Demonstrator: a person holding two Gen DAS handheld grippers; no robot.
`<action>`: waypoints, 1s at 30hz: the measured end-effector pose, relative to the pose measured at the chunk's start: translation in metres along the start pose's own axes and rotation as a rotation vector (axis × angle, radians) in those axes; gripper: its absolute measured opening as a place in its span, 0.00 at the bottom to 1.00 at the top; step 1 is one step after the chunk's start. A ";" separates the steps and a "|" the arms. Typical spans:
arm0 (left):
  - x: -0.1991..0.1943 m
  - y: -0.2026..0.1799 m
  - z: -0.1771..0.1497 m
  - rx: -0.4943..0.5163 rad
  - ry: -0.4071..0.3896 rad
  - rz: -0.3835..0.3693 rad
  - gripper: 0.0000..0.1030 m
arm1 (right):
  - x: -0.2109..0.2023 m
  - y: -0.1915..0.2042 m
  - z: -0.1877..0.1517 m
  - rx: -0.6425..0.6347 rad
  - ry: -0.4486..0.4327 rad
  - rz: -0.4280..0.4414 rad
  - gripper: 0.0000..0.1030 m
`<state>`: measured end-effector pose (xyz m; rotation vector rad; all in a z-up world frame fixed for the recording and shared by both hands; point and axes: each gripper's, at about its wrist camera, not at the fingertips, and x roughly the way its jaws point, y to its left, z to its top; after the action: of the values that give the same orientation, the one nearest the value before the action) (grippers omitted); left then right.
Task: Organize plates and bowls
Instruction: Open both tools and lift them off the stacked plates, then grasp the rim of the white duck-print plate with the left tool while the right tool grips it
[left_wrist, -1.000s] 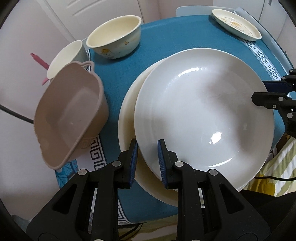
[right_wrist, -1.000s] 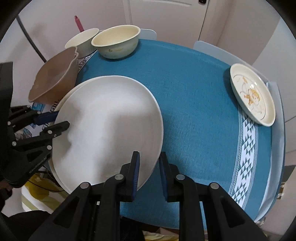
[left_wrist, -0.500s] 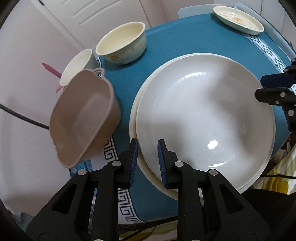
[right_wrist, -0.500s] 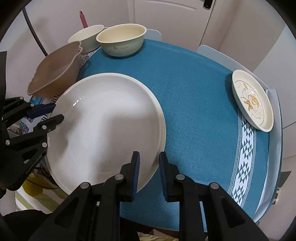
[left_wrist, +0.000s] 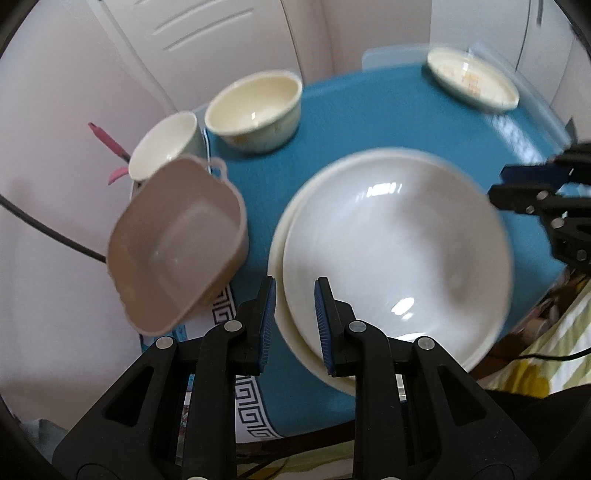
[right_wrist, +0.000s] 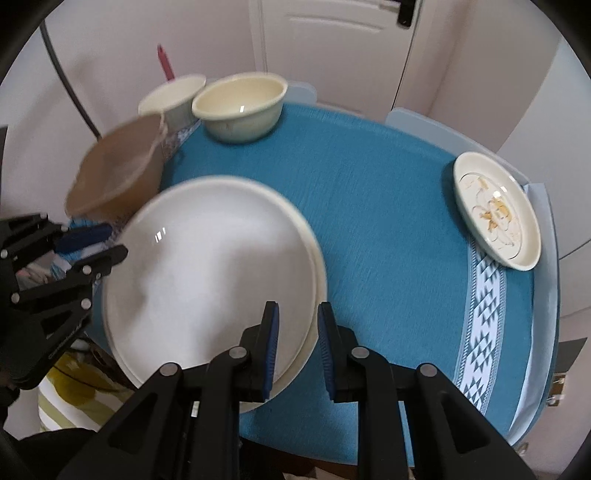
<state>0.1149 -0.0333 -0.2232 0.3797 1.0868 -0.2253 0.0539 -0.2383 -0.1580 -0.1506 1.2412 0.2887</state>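
A large white plate (left_wrist: 399, 251) (right_wrist: 214, 266) hangs between my two grippers. My left gripper (left_wrist: 295, 314) (right_wrist: 114, 243) is shut on its near-left rim. On the opposite rim my right gripper (right_wrist: 297, 332) (left_wrist: 498, 182) is shut as well. Under it lies a cream plate (left_wrist: 276, 254) (right_wrist: 320, 277) of about the same size, showing only as a thin crescent. Whether the two plates touch I cannot tell. Both plates stick out past the near edge of the blue-clothed table (left_wrist: 369, 118) (right_wrist: 388, 206).
A tan plastic basin (left_wrist: 177, 243) (right_wrist: 114, 166) overhangs the table's left edge. Behind it stand a white cup (left_wrist: 166, 147) (right_wrist: 173, 96) and a cream bowl (left_wrist: 255, 110) (right_wrist: 240, 107). A small patterned plate (left_wrist: 472, 79) (right_wrist: 495, 210) sits at the far right edge.
The white plate has slid from an offset position to sit almost squarely over the cream plate. The left wrist view has risen, so the table's things look smaller.
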 end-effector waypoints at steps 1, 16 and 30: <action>-0.008 0.001 0.006 -0.011 -0.018 -0.016 0.19 | -0.006 -0.004 0.001 0.017 -0.017 0.006 0.19; -0.077 -0.030 0.108 0.031 -0.303 -0.250 1.00 | -0.096 -0.078 -0.013 0.235 -0.247 -0.058 0.97; 0.008 -0.114 0.255 0.102 -0.152 -0.411 0.87 | -0.086 -0.232 0.012 0.549 -0.208 -0.073 0.97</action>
<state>0.2856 -0.2415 -0.1474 0.2225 0.9968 -0.6659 0.1079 -0.4678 -0.0826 0.3005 1.0656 -0.1044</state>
